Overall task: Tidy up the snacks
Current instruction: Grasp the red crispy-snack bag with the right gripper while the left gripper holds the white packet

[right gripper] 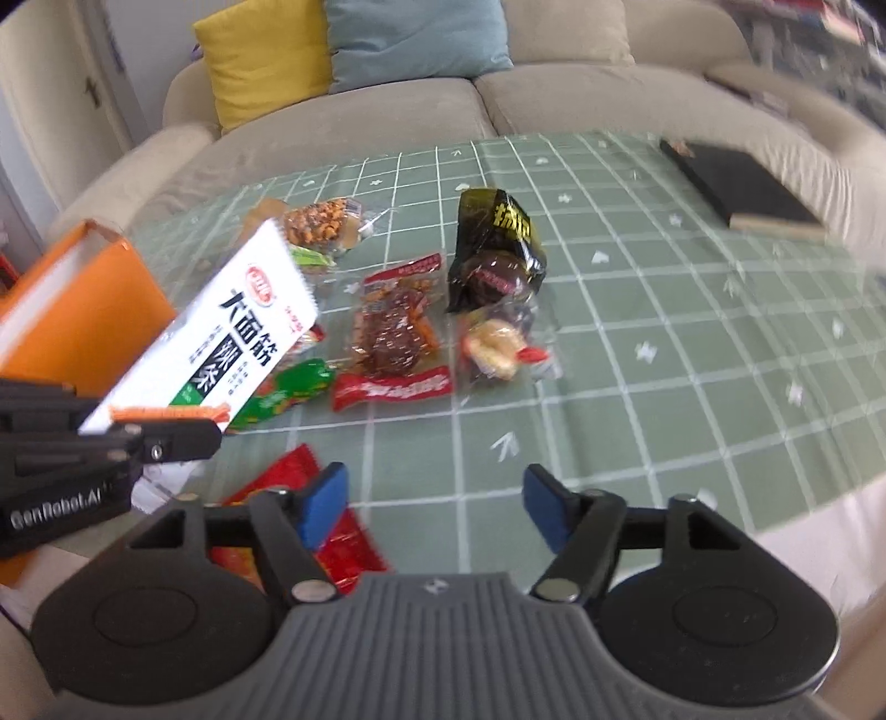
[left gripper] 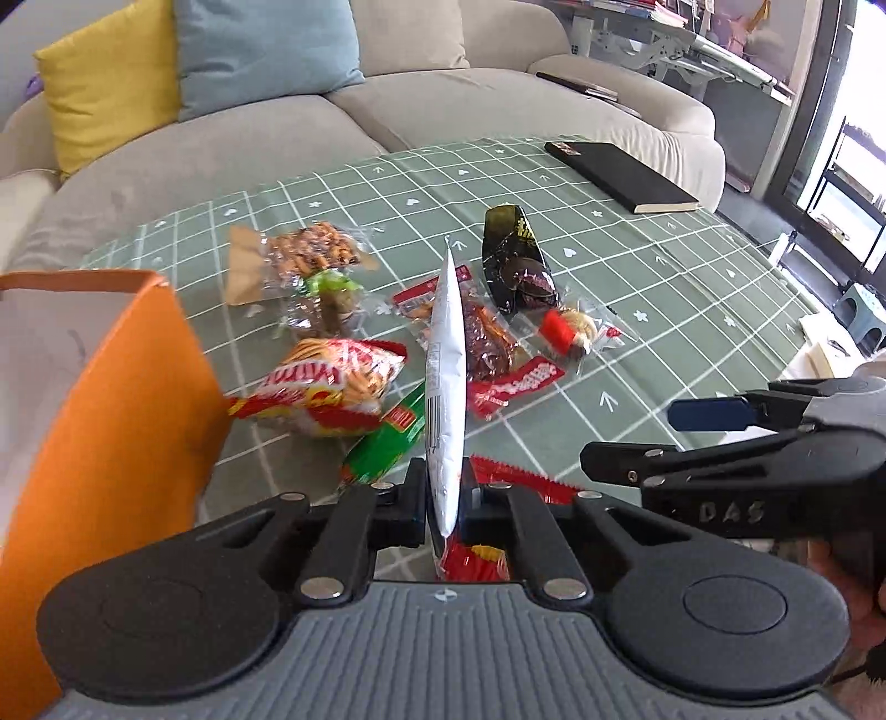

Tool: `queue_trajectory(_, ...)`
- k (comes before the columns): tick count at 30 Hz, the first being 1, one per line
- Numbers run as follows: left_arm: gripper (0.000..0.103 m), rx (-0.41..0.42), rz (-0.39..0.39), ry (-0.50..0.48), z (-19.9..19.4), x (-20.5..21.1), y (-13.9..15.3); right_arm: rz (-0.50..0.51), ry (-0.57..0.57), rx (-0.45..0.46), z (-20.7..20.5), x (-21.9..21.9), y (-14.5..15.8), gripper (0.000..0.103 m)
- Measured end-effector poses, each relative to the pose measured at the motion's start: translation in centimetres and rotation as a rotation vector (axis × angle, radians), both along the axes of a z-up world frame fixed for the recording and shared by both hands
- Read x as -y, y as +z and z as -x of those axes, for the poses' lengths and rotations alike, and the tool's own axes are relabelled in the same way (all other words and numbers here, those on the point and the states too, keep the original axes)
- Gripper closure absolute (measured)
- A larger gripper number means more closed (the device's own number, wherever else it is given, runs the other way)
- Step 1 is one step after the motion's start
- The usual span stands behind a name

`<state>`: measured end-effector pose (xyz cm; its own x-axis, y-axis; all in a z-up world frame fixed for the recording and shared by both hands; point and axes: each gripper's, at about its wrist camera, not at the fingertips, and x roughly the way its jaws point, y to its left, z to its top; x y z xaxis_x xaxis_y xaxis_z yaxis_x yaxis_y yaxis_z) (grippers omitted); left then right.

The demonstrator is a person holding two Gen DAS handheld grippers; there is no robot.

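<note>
My left gripper (left gripper: pixel 446 498) is shut on a white snack packet (left gripper: pixel 446 387), seen edge-on and lifted above the pile; in the right wrist view its printed face (right gripper: pixel 221 343) shows beside the left gripper (right gripper: pixel 160 437). An orange paper bag (left gripper: pixel 111 415) stands open at the left. On the green checked cloth (left gripper: pixel 637 310) lie a red-yellow packet (left gripper: pixel 326 387), a green packet (left gripper: pixel 387 443), a red meat packet (right gripper: pixel 393 343), a black packet (right gripper: pixel 493 249) and a clear nut packet (left gripper: pixel 310 255). My right gripper (right gripper: pixel 434 507) is open and holds nothing, with a red packet (right gripper: pixel 343 548) under its left finger.
A black book (left gripper: pixel 620 174) lies at the table's far right corner. A grey sofa (left gripper: pixel 277 138) with a yellow cushion (left gripper: pixel 111 77) and a blue cushion (left gripper: pixel 266 50) runs behind the table. A small wrapped sweet (left gripper: pixel 576 329) lies right of the pile.
</note>
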<state>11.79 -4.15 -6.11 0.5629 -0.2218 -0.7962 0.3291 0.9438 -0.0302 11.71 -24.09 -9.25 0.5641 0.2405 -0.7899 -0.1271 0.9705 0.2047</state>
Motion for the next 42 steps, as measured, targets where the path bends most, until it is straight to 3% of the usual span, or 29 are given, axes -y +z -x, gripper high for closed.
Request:
queue_trajectory(7, 0.094, -0.036, -0.027, 0.062, 2.7, -2.0, -0.6, -0.195, -0.039, -0.183, 1.9, -0.6, -0.2, 0.019)
queue_trajectory(14, 0.094, -0.078, -0.019, 0.091, 4.8, -3.6, -2.3, -0.170, -0.014, -0.276, 3.1, -3.0, -1.6, 0.018)
queue_trajectory(21, 0.094, -0.102, 0.014, 0.087, 5.5, -4.3, -3.4, -0.062, 0.016, -0.220, 3.4, -5.8, -1.8, 0.017)
queue_trajectory(30, 0.094, -0.117, 0.056, 0.113, 6.0, -5.3, -4.0, -0.004, 0.005, -0.163, 2.9, -7.4, -1.9, 0.017)
queue_trajectory(35, 0.094, -0.115, 0.027, 0.154, 5.9, -5.8, -4.0, 0.066, 0.019, -0.146, 2.3, -8.8, -2.4, 0.007)
queue_trajectory(39, 0.093, -0.129, 0.038, 0.182, 5.8, -6.5, -4.3, 0.118, 0.042, -0.116, 2.0, -9.8, -2.7, 0.006)
queue_trajectory(41, 0.093, -0.129, 0.040, 0.184, 5.7, -6.6, -4.3, 0.136, 0.055, -0.102, 2.0, -9.9, -2.8, 0.009)
queue_trajectory(42, 0.093, -0.126, 0.039, 0.185, 5.7, -6.6, -4.3, 0.142, 0.061, -0.093, 2.1, -9.9, -2.7, 0.016)
